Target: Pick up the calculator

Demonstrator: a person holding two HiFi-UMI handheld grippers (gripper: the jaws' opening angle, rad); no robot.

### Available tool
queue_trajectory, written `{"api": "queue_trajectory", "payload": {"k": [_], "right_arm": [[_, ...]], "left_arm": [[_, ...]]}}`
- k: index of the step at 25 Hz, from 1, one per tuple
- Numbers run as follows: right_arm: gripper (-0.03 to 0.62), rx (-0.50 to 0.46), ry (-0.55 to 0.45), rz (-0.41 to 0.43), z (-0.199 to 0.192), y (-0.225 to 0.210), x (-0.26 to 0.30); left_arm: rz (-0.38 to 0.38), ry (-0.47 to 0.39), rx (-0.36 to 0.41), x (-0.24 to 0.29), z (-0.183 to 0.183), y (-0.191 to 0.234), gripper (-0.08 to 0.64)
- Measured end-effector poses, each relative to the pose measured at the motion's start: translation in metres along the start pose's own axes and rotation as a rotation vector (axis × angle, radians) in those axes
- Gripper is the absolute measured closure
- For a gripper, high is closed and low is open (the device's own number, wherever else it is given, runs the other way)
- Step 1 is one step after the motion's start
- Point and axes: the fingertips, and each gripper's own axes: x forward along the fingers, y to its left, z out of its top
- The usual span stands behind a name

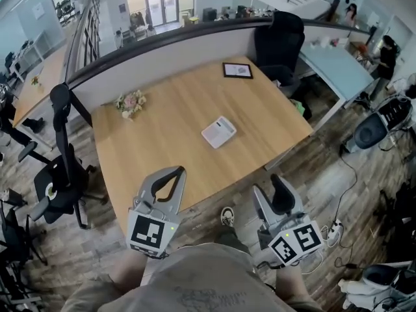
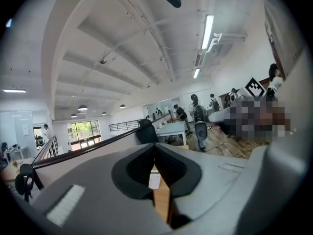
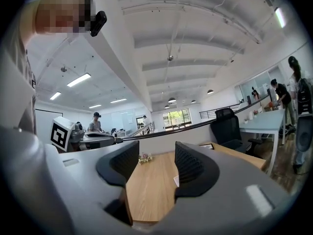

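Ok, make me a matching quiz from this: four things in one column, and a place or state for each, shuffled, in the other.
Things:
1. calculator
2. flowers
3. left gripper
4. right gripper

Places or states:
A. jaws apart
B. middle of the desk
C. jaws together
D. far left corner of the desk

Pairs: 1-B, 2-D, 3-C, 4-A

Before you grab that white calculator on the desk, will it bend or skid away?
The calculator looks like a thin, hard slab, so it probably stays stiff and light. Lying flat on the smooth wooden table, it would likely slide under a push, not roll or tip. Its low edges may be awkward to pinch.
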Motion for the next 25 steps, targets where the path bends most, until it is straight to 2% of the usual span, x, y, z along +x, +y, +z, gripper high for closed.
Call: {"api": "queue_trajectory", "payload": {"k": [14, 19, 25], "right_arm": [[0.379, 0.012, 0.122, 0.177, 0.012, -0.138, 0.108], [0.379, 0.015, 0.152, 0.233, 0.009, -0.17, 0.133], [0.379, 0.037, 0.181, 0.278, 0.003, -0.19, 0.156]], "left_arm": [[0.13, 0.113, -0.044, 0.14, 0.005, 0.013, 0.558], [0.178, 0.129, -0.056, 0.172, 0.004, 0.016, 0.558], [0.214, 0.169, -0.086, 0.186, -0.005, 0.019, 0.558]]}}
